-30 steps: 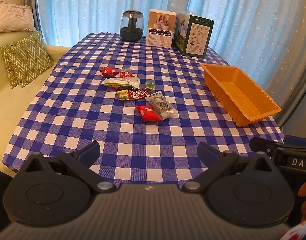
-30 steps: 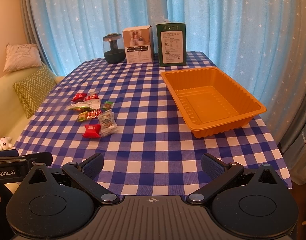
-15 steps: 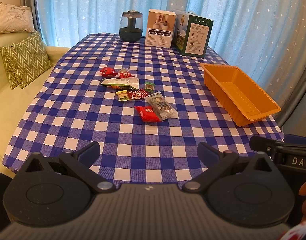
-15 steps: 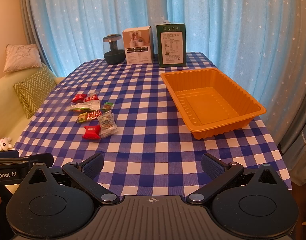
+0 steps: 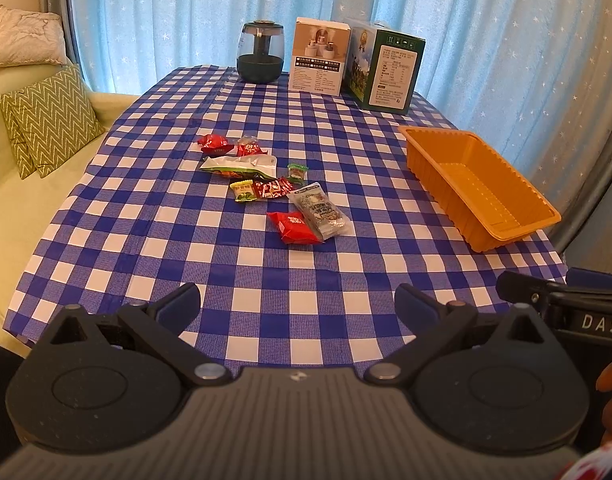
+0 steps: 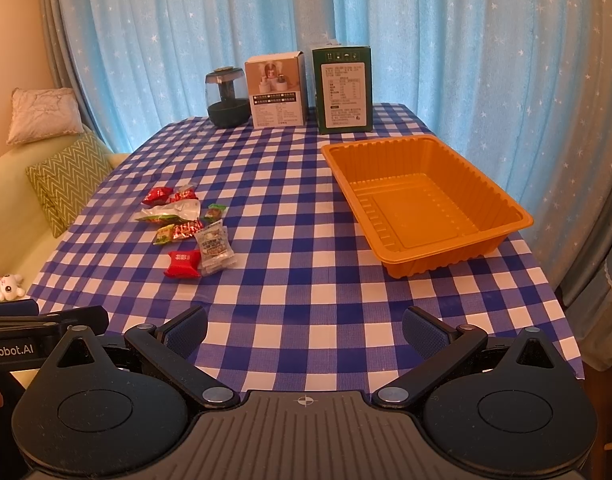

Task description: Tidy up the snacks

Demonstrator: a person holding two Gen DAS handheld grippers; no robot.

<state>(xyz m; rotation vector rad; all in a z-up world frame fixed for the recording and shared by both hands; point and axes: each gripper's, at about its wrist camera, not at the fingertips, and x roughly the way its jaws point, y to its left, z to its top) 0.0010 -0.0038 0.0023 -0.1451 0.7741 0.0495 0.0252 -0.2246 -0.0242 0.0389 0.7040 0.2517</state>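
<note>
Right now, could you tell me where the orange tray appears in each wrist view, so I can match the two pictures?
Left wrist view: the orange tray is on the right side, seen at an angle near the table's right edge.
Right wrist view: the orange tray is right of centre, its bare inside in full view.
Shared landmark: the green box stands beyond the tray in both.

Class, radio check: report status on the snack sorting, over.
Left gripper and right gripper open, holding nothing. Snack packets loose on the tablecloth; orange tray has nothing in it. Nothing between them.

"DAS", "nRobot.AI" on tools (image 5: 597, 322)
</note>
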